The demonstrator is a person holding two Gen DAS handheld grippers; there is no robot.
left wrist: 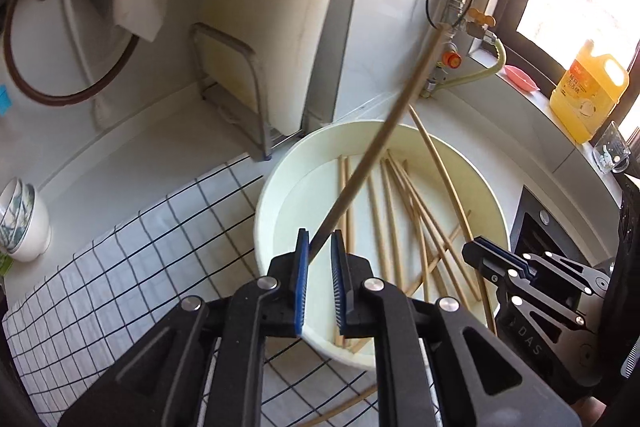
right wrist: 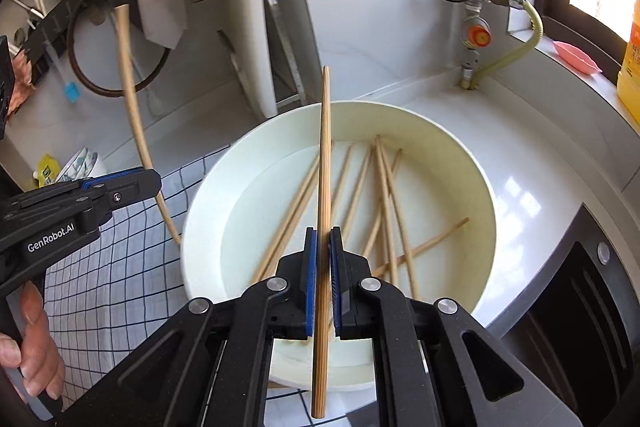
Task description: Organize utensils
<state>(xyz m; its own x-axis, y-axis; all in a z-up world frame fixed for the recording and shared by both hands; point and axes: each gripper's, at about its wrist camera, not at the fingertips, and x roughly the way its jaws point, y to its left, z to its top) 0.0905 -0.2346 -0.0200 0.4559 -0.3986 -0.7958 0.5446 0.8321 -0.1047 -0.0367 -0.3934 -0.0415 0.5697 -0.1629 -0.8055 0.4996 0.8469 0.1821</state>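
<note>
The white basin (right wrist: 460, 163) serves as the landmark: it sits on the pale counter, its left edge over a checked cloth (left wrist: 132, 251), and a loose heap of bamboo chopsticks (right wrist: 384, 195) lies crossed on its floor.

Above the near rim of the basin, the right gripper (right wrist: 323, 255) is clamped on a single chopstick (right wrist: 325, 155). The blue pads press it from both sides at roughly a third of its length from the lower end, so the long part stands up over the middle of the basin and the short part hangs below the jaws.

The left gripper (left wrist: 320, 259), also over the near rim, has a second chopstick (left wrist: 384, 131) running up from between its pads and slanting away past the far rim. Its jaws stand narrow, yet a gap shows on one side of the stick, so the hold looks loose or barely there.

These sticks are light, stiff and slim, with a smooth, possibly damp surface, so I judge they can pivot or slide in a weak pinch. A grip nearer the middle would probably balance them better, and firm pressure should not harm them. The crossed ones in the basin look best taken one at a time, at a free end.
</note>
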